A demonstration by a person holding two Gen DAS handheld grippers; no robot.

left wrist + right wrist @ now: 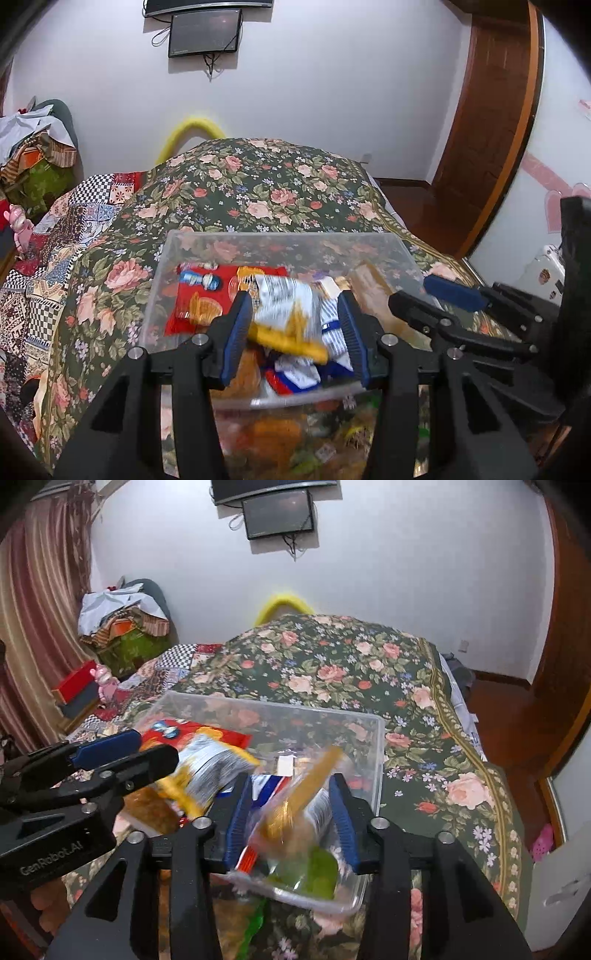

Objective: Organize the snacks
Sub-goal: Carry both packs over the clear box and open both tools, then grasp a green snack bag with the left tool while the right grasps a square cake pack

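Note:
A clear plastic bin (280, 233) (380, 760) sits on a floral bedspread and holds several snack packets, among them a flat red one (207, 295) (177, 731). My left gripper (295, 299) (155, 746) hangs over the bin's near left part. A blurred white and yellow packet (284, 314) (210, 768) lies loose between its parted pads. My right gripper (290, 781) (412, 291) hovers over the bin's near right part, open. A blurred gold and clear packet (306, 794) sits in its gap, touching neither pad, above a green packet (314, 871).
More loose snack packets (273, 435) lie on the bedspread (258, 184) in front of the bin. A patchwork quilt (44, 258) and a pile of clothes (33, 147) are to the left. A wooden door (487, 129) stands at the right, and a dark screen (205, 33) hangs on the wall.

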